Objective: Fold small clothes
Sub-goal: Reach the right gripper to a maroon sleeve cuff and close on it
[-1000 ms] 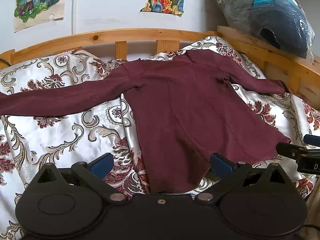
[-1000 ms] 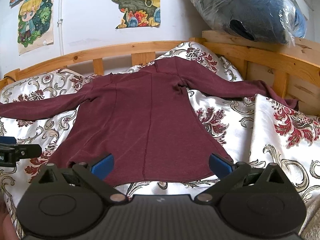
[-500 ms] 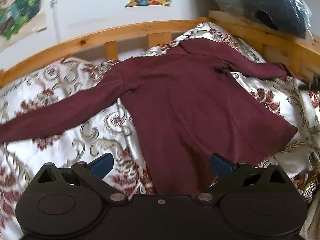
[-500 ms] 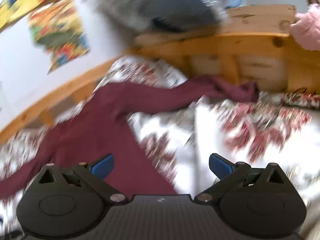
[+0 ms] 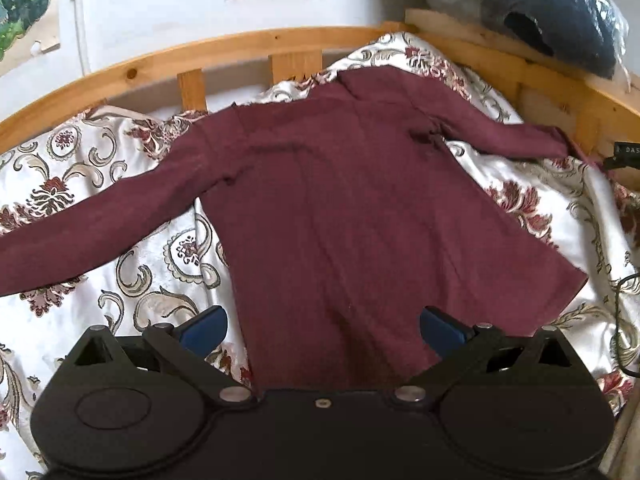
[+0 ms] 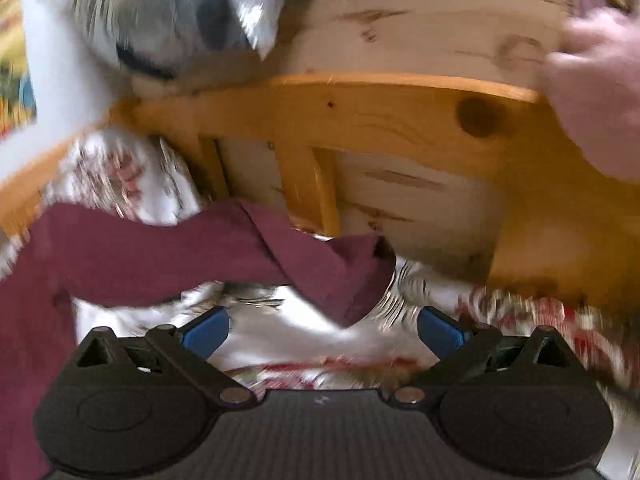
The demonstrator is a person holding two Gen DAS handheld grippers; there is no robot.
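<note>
A maroon long-sleeved top [image 5: 340,216] lies flat on the floral bedspread [image 5: 72,184], both sleeves spread wide. My left gripper [image 5: 323,326] hovers open over its hem, nothing between the blue fingertips. In the right wrist view the top's right sleeve [image 6: 224,260] runs across the frame and its cuff [image 6: 356,276] lies just ahead of my right gripper [image 6: 323,327], which is open and holds nothing. That view is blurred by motion. A black tip of the right gripper [image 5: 624,154] shows at the right edge of the left wrist view, beside the sleeve end.
A wooden bed rail [image 5: 240,46] curves behind the top and a wooden side frame [image 6: 360,116] stands close behind the cuff. A plastic-wrapped dark bundle [image 5: 560,12] rests on the frame. A pink fabric mass [image 6: 596,92] sits at the upper right.
My right gripper has swung right from the hem to the right sleeve's cuff by the wooden frame. The left gripper has moved a little closer over the hem. Both stay open.
</note>
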